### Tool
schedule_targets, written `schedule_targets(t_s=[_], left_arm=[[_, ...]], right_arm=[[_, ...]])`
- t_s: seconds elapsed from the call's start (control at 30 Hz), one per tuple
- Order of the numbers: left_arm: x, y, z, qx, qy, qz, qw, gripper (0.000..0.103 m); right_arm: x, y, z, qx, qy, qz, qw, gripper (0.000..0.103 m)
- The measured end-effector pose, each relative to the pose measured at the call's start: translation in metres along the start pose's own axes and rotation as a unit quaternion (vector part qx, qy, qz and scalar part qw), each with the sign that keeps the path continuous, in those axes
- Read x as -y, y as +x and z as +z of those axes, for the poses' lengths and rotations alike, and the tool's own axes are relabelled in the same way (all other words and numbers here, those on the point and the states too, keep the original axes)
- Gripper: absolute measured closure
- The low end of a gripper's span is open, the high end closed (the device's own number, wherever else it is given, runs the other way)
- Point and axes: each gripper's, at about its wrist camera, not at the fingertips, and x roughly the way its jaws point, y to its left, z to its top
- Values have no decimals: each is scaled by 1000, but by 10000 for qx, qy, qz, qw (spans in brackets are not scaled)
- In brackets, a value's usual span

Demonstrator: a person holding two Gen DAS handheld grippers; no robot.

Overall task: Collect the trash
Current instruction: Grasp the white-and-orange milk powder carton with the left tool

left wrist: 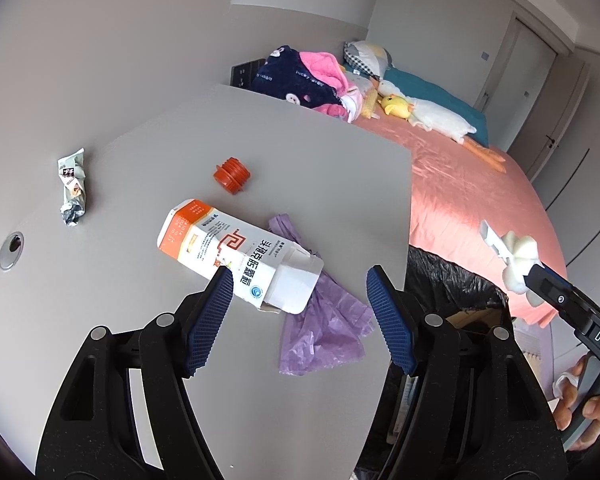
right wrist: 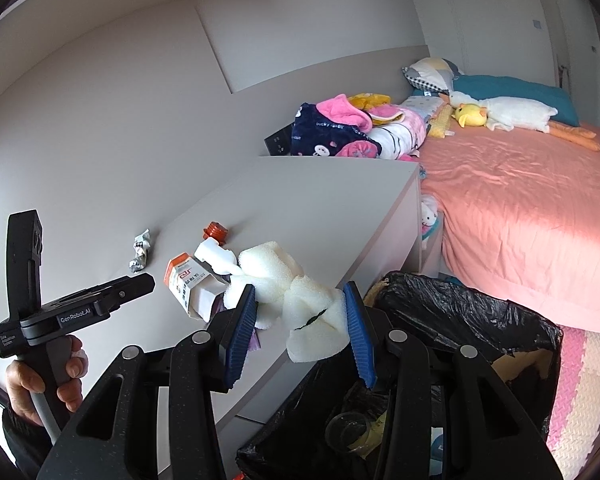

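Left view: the left hand-held gripper [left wrist: 300, 316] is open over the carton [left wrist: 236, 254] lying on the surface [left wrist: 100, 280].
Light, crushable card; grip across its narrow sides.

Right view: the right hand-held gripper [right wrist: 300, 320] squeezes the soft foam [right wrist: 296, 292] above the bin [right wrist: 480, 320].

Grey desk [left wrist: 308, 148] with cable grommet [left wrist: 11, 250], pink-sheeted bed [right wrist: 520, 208], white goose plush [right wrist: 512, 114], yellow duck plush [right wrist: 471, 114], teal pillow [right wrist: 512, 87], foam floor mat [right wrist: 588, 392]
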Motion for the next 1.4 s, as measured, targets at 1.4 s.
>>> schedule_targets(t_s=[1.4], left_arm=[[-57,114,29,-720,-1930,1070,9727,26]], right_arm=[[48,40,9,-156,300,127,9993,58]])
